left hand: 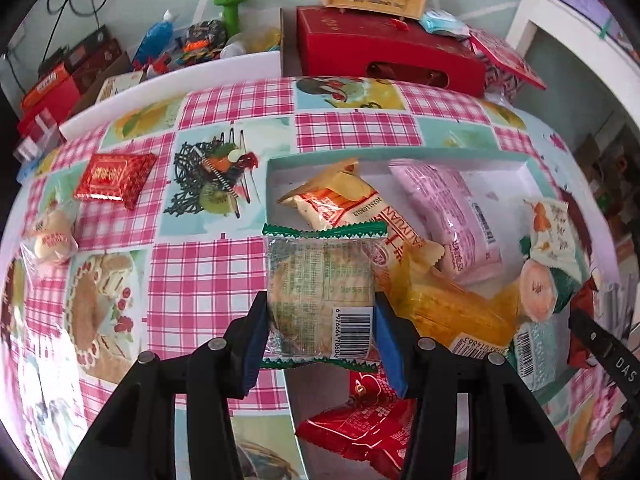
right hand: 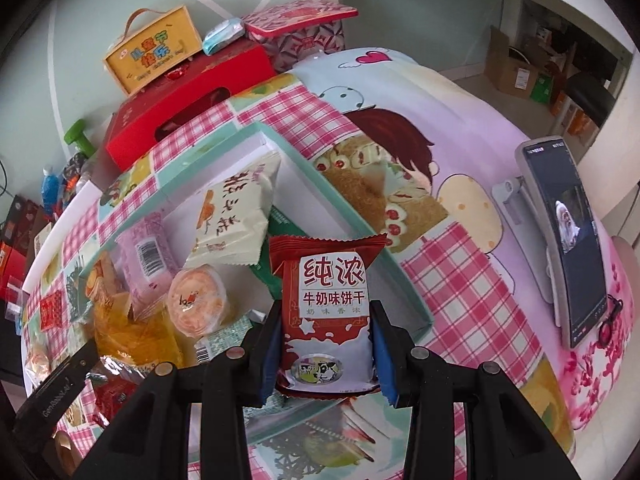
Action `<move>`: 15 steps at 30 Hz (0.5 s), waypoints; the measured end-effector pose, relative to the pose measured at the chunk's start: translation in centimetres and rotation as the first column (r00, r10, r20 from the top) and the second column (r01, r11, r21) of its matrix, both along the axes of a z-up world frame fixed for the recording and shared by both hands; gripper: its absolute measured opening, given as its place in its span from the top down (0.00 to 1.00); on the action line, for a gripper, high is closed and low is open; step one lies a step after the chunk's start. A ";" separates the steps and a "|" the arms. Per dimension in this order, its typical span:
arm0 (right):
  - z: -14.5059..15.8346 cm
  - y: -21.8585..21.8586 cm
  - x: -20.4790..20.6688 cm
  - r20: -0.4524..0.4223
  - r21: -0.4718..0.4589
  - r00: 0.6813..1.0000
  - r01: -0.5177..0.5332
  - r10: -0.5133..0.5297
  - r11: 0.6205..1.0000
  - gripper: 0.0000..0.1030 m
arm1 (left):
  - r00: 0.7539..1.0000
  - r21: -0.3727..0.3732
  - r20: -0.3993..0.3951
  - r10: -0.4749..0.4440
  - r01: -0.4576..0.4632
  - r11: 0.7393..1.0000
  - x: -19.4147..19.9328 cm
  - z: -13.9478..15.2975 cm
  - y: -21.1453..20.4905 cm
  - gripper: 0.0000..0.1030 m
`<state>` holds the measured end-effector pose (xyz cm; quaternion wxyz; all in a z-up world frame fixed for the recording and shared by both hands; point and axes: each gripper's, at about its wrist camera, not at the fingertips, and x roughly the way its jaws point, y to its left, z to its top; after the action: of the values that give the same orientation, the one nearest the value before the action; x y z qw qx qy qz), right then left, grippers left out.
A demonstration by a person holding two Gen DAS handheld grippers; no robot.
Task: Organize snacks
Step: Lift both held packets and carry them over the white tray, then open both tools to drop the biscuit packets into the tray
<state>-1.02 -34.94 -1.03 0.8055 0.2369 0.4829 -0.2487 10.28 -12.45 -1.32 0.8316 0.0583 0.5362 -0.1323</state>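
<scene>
From the left wrist view, the left tool (left hand: pixel 322 334) tilts steeply down over the bench (left hand: pixel 208 276), its black arms spreading toward the camera and its two blue pads pinching the sides of a clear packet with green zigzag edges (left hand: pixel 320 296); the jaws stand narrow, closed on that packet, through whose crinkly film a pale round cracker and a barcode show. The packet hangs over the near-left edge of the shallow white tray (left hand: pixel 276 168), which sits on a glossy oilcloth of pink gingham and printed cakes. Inside the tray lie a yellow and red pillow pack (left hand: pixel 340 200), a soft pink pouch (left hand: pixel 448 208), an orange wrapper (left hand: pixel 460 308) and a small round sealed cup (left hand: pixel 538 290), with a shiny red packet (left hand: pixel 360 428) below the held one. Outside the tray, well to the left, a red foil packet (left hand: pixel 116 178) lies flat on the cloth, and a clear bag of round cakes (left hand: pixel 52 236) rests near the bench's edge. From the right wrist view, the right tool (right hand: pixel 326 350) also points sharply downward, its blue pads squeezed against a dark red and white biscuit packet (right hand: pixel 326 312) that stands upright between them, serrated top edge uppermost, printed with a cow. It hangs above the tray's near corner, whose teal-trimmed wall (right hand: pixel 400 280) runs behind it. A cream pillow pack (right hand: pixel 236 216) leans in the tray behind. On the right, a phone on a stand (right hand: pixel 568 240) rises from the bench.
</scene>
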 end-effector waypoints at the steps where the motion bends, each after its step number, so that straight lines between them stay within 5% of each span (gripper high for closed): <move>1: -0.1 0.0 0.1 -0.002 0.003 1.000 -0.004 0.004 1.000 0.59 | 1.000 0.009 0.004 -0.004 0.004 1.000 -0.1 0.0 -0.2 0.50; 15: -0.5 0.4 0.4 -0.009 0.012 1.000 -0.019 0.019 1.000 0.58 | 0.998 -0.004 -0.037 -0.058 0.058 0.998 -0.8 -0.4 -1.5 0.50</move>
<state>-0.59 -34.49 -1.50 0.8043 0.2359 0.4901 -0.2394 9.51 -13.99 -1.69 0.8175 0.0701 0.5493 -0.1585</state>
